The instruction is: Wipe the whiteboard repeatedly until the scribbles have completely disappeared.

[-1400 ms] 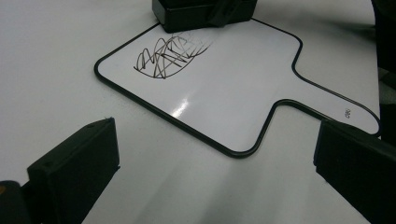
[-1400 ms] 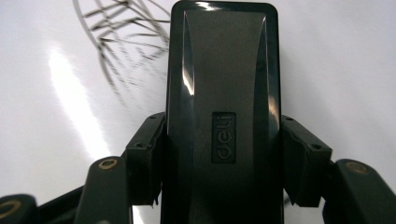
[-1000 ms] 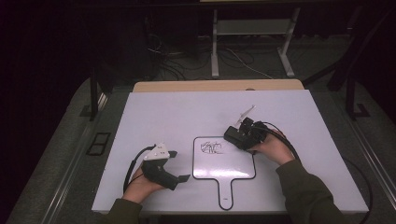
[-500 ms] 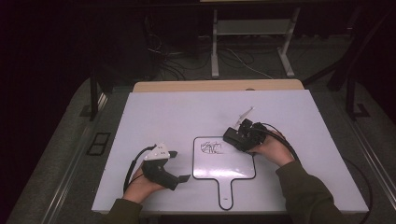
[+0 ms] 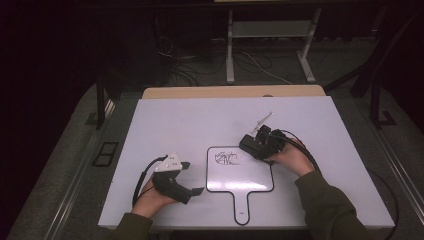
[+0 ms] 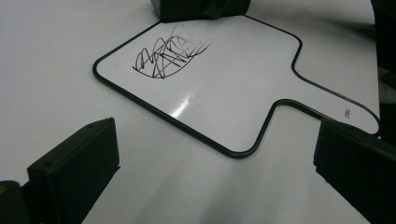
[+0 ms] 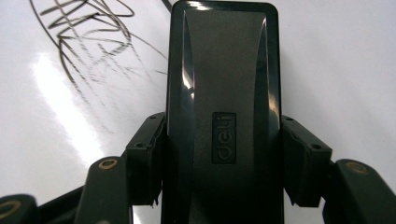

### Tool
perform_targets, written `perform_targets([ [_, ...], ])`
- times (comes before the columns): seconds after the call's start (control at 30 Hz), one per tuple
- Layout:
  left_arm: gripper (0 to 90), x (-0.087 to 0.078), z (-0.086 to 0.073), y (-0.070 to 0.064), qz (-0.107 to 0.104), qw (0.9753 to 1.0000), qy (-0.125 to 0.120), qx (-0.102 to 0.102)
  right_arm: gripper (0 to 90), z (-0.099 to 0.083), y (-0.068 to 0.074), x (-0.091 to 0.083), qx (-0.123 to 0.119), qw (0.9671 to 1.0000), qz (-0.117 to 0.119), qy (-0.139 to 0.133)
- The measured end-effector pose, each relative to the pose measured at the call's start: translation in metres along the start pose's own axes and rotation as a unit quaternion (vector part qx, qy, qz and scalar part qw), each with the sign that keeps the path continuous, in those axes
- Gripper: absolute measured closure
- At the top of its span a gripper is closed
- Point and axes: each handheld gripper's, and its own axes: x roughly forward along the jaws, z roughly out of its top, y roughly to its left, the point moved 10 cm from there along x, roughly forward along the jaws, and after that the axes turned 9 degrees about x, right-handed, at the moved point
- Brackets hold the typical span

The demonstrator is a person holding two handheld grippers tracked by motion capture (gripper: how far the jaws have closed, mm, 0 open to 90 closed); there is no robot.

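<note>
Eraser (image 7: 223, 116) clamped in right gripper (image 7: 223, 161) beside scribble (image 7: 88, 42) on whiteboard (image 6: 243, 93)

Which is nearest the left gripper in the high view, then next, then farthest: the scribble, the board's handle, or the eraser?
From the left gripper:
1. Handle of the board, to its right, at the table's near edge.
2. Scribble, at the board's upper left corner.
3. Eraser, held in the right gripper at the board's upper right.
</note>
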Motion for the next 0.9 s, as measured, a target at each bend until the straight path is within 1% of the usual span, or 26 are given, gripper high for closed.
perform_targets([
  [0.03,0.0,0.000,0.000,0.000,0.000,1.0000,0.000,0.000,38.3,0.000,0.000,0.000,-0.001,1.0000,0.001,-0.001],
  [0.1,0.0,0.000,0.000,0.000,0.000,1.0000,0.001,0.001,38.2,0.000,0.002,0.000,0.005,0.9999,0.013,-0.001],
  [0.23,0.0,0.000,0.000,0.001,0.000,1.0000,-0.001,-0.001,38.1,0.001,0.000,-0.001,0.005,0.9999,0.014,-0.006],
  [0.27,0.0,0.000,0.000,0.001,0.000,1.0000,-0.001,-0.001,38.2,0.002,0.001,-0.003,0.007,0.9997,0.021,-0.010],
  [0.37,0.0,0.000,0.000,0.000,0.000,1.0000,0.000,0.000,38.7,0.002,0.001,-0.007,0.009,0.9995,0.025,-0.016],
  [0.47,0.0,0.000,0.000,0.000,-0.001,1.0000,0.001,0.001,39.0,0.001,0.001,-0.007,0.006,0.9997,0.019,-0.014],
  [0.57,0.0,0.000,0.000,0.000,0.000,1.0000,0.001,0.000,39.1,0.002,0.007,-0.007,-0.009,0.9998,0.016,-0.012],
  [0.6,0.0,0.000,0.000,0.000,0.000,1.0000,0.001,0.000,39.1,0.002,0.010,-0.007,-0.018,0.9996,0.016,-0.011],
  [0.7,0.0,0.000,0.000,0.000,0.000,1.0000,0.000,0.001,39.1,0.005,0.022,-0.006,-0.036,0.9991,0.023,-0.008],
  [0.77,0.0,0.000,0.001,0.000,0.001,1.0000,-0.001,0.000,39.1,0.007,0.025,-0.006,-0.046,0.9988,0.013,-0.008],
  [0.83,0.0,-0.001,0.001,0.000,0.001,1.0000,-0.002,0.000,39.2,0.008,0.024,-0.005,-0.044,0.9990,0.004,-0.009],
  [0.9,0.0,-0.001,0.001,0.000,0.001,1.0000,-0.002,0.001,39.2,0.008,0.018,-0.006,-0.036,0.9993,-0.007,-0.010],
])
